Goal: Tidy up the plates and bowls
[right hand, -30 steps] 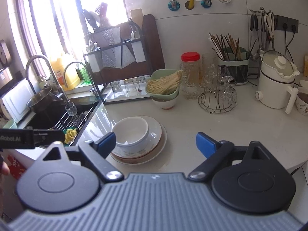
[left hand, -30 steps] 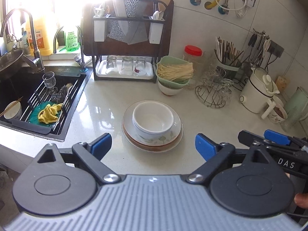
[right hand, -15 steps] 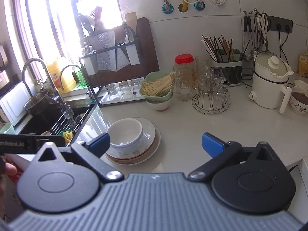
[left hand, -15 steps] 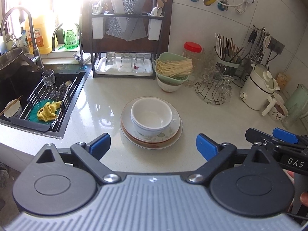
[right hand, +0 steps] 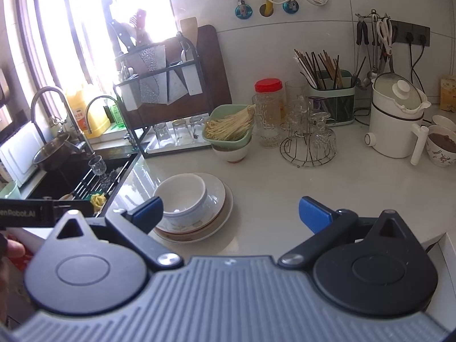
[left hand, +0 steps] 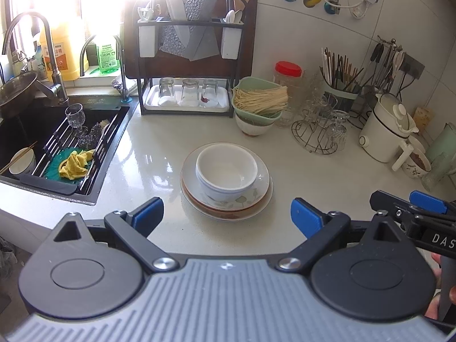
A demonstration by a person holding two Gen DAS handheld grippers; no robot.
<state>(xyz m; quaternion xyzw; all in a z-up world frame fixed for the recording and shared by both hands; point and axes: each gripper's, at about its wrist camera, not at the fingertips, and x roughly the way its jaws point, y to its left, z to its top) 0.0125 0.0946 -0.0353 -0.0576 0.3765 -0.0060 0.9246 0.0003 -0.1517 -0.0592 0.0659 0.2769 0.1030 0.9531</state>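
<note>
My right tongs (right hand: 230,209) have just spread to full width, with nothing between them; the left tongs (left hand: 227,211) stand apart too, empty. The bowl (left hand: 227,170) sits on the plates (left hand: 258,199), probably two, at twelve o'clock on the table (left hand: 313,176), so I judge a grasp comes next.

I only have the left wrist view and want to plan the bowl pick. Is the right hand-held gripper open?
Observer: Yes. The right hand-held gripper is wide open, with nothing between its fingers.
Operator: Is it lined up with the bowl?
Observer: No. The bowl on the stacked plates lies ahead and left of its centre, and the gripper does not touch it.
Operator: Anything on its right?
Observer: The counter edge ends close by on that side.
</note>
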